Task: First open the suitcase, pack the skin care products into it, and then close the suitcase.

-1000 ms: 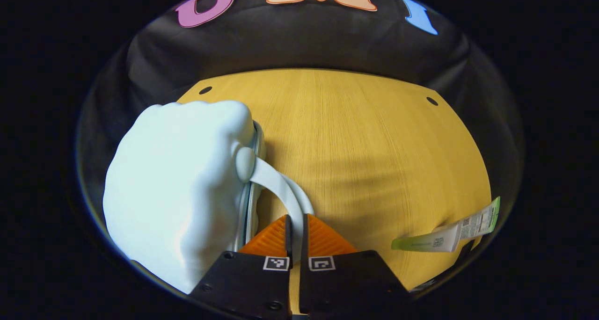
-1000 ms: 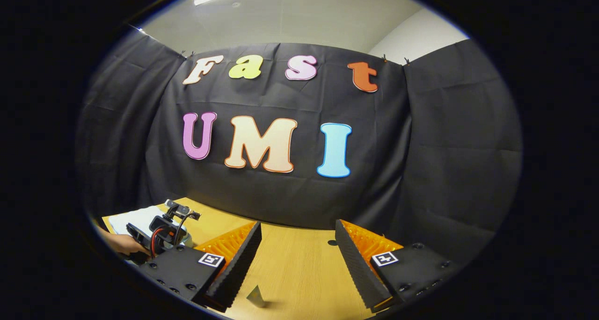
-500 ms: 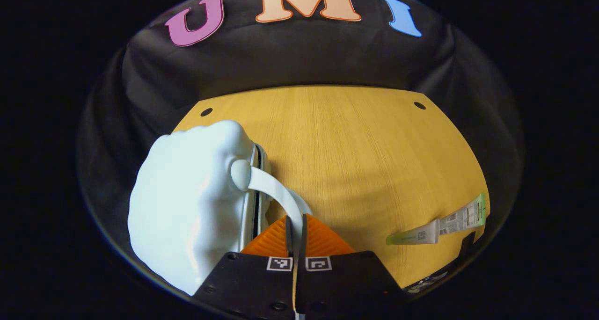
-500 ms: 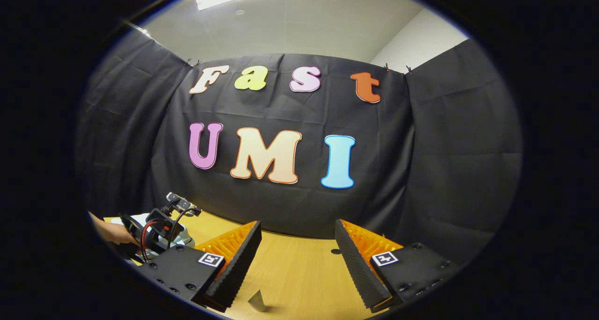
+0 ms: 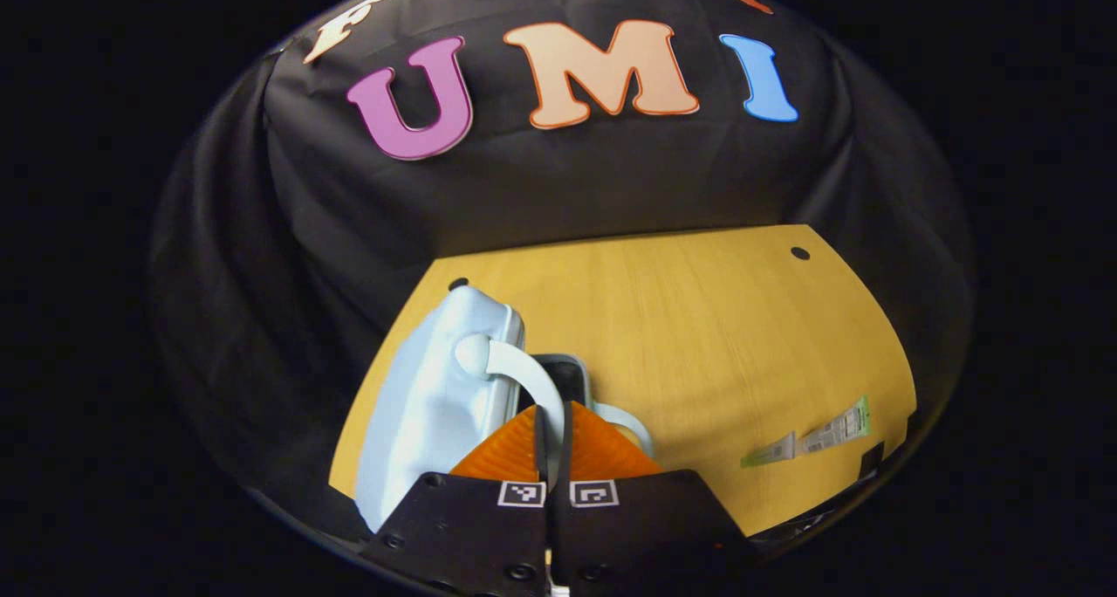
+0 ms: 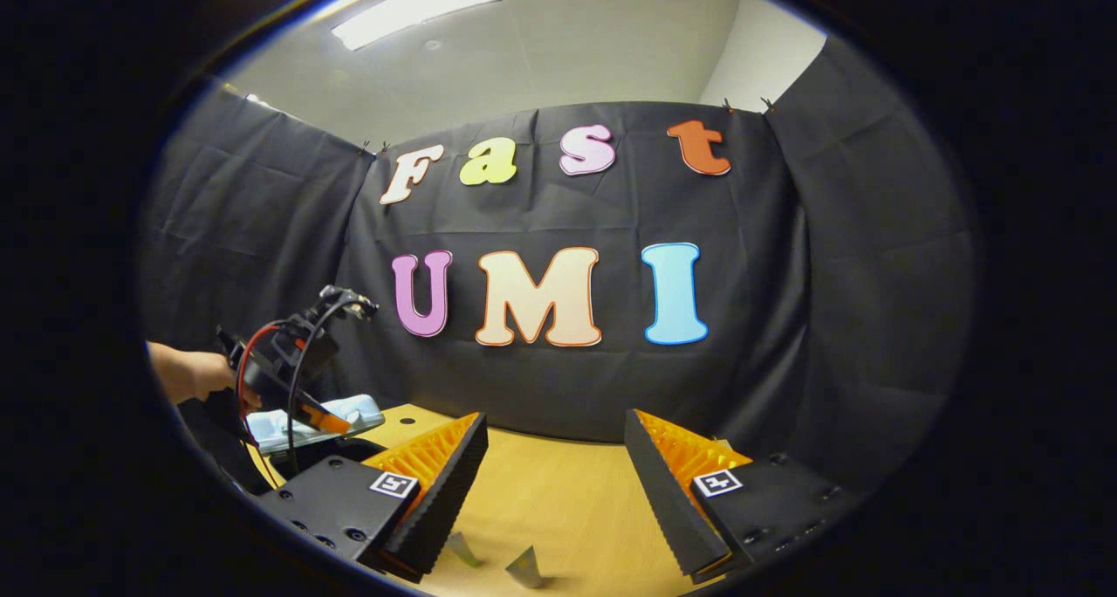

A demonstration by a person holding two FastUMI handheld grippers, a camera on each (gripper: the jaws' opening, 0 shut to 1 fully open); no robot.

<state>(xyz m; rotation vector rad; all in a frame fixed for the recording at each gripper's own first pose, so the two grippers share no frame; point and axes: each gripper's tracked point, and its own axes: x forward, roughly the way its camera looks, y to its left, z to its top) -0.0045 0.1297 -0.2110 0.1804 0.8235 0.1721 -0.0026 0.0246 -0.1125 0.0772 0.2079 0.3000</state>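
left gripper [image 5: 551, 422] pinched tight on the suitcase's handle [image 5: 522, 377], a smooth pale strap arching from a round knob; both fingers press it. in the right gripper view a hand [image 6: 194, 374] grips this tool's body, raised above the tabletop's left edge, tilted down toward the suitcase. suitcase [image 5: 436, 396] is pale blue, glossy, rounded hard shell, near the tabletop's [image 5: 698, 318] back-left corner; lid lifted, dark gap showing under it. tube [image 5: 807, 440], flat, white-green with printed label, lies near the right edge. right gripper [image 6: 551, 483] held level over the tabletop, jaws wide apart, nothing between; ribbed pads [image 6: 668, 492]. two small shiny pieces below it, possibly tube ends, too cropped to tell.
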